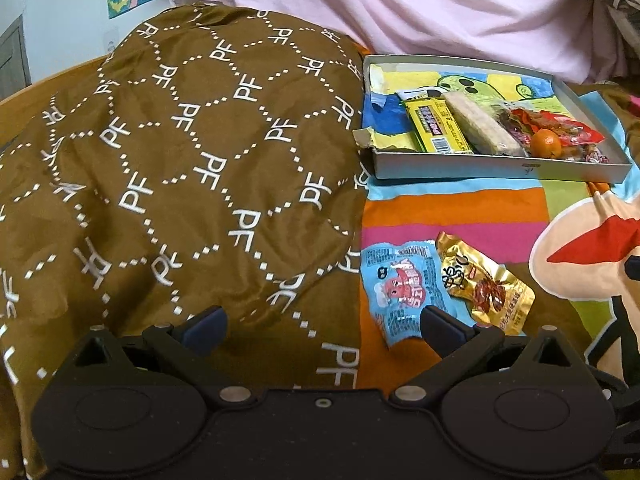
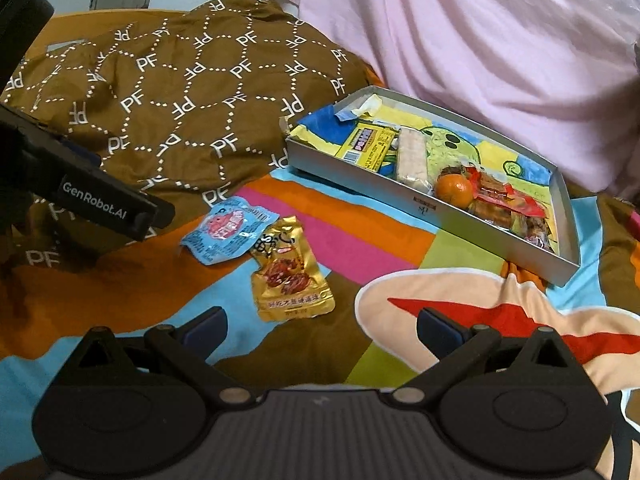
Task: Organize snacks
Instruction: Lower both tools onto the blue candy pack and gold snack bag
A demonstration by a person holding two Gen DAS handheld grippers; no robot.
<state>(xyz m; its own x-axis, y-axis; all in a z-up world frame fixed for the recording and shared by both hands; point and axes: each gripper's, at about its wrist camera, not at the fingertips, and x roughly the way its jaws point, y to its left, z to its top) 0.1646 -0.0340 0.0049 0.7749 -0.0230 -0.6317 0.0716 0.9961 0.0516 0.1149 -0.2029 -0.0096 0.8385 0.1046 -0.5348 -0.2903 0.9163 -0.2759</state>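
Two snacks lie on the bedspread, not in the tray point(image 2: 496, 240). The blue packet point(image 1: 404, 288) sits right at the left gripper point(image 1: 322, 326), closest. The gold packet point(image 2: 290, 276) is ahead of the right gripper point(image 2: 320, 328). Both grippers are spread wide, holding nothing.

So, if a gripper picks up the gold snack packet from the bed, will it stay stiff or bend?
The gold packet probably bends: its foil looks thin and wrinkled. It seems light, as the blanket barely dents beneath it. The shiny surface may slip, so gripping a flat sealed edge seems safer.
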